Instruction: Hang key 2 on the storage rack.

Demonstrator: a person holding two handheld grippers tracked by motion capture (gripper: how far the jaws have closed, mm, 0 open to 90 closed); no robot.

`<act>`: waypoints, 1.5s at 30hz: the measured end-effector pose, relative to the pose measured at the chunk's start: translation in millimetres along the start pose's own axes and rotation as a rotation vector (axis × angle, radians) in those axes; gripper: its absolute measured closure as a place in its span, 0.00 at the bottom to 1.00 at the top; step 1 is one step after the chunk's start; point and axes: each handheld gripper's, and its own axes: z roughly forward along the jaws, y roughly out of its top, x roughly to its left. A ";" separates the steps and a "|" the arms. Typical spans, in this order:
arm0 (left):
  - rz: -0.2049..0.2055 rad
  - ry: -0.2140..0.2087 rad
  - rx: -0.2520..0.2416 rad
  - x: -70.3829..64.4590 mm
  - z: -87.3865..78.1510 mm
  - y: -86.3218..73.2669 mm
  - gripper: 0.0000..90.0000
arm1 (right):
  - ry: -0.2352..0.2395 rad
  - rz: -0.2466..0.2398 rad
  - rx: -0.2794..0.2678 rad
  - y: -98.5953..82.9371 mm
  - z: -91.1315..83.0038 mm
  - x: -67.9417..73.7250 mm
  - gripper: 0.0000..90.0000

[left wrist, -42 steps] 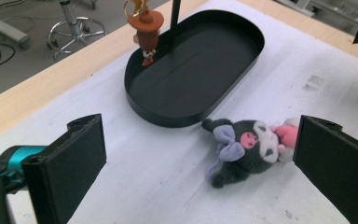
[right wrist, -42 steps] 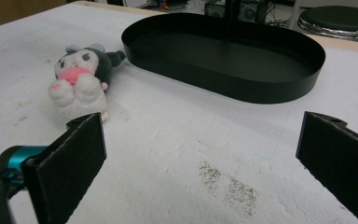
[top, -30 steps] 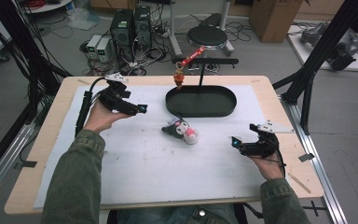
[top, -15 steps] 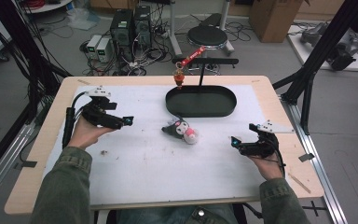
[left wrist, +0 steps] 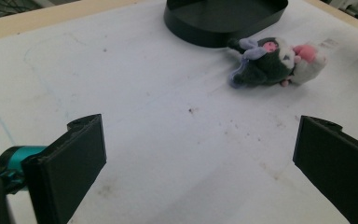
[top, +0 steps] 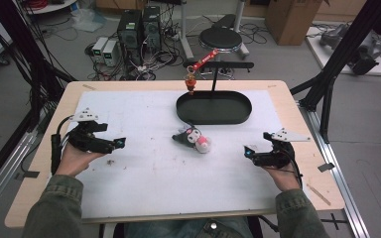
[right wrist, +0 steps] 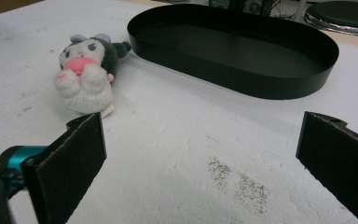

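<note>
Grey floor [top: 287,54], round black stool [top: 220,37], computer towers [top: 138,25] amid tangled cables, cardboard box [top: 286,14], black frame struts [top: 349,47]

The plush toy [right wrist: 86,74] looks like soft fuzzy cloth, the oval tray [right wrist: 242,70] is smooth matt black, and the white table cover [top: 144,173] looks rough and scuffed.

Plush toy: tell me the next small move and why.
Probably bring the right claw forward to the plush with its jaws still wide. The plush lies on its side on the mat, just outside the black tray, untouched. Both claws are open and empty, and the left claw sits farther off.
</note>
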 end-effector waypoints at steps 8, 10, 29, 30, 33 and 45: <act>-0.013 0.023 0.008 2.0 -14.5 -24.4 0.03 | 0.025 0.000 0.009 2.5 1.0 4.8 0.01; -0.019 0.026 0.002 1.9 -18.4 -30.2 0.03 | 0.043 -0.011 0.022 6.3 3.2 9.6 0.00; -0.064 0.087 -0.008 5.1 -34.3 -79.4 0.03 | 0.180 -0.170 0.173 40.7 57.2 64.5 0.00; -0.064 0.089 -0.005 5.6 -34.3 -81.6 0.03 | 0.180 -0.167 0.180 42.2 59.5 66.2 0.00; -0.071 0.093 -0.010 5.3 -34.6 -85.7 0.03 | 0.184 -0.170 0.195 47.0 65.9 70.4 0.00; -0.101 0.145 -0.018 8.0 -41.1 -102.0 0.03 | 0.180 -0.166 0.244 65.0 96.3 84.2 0.00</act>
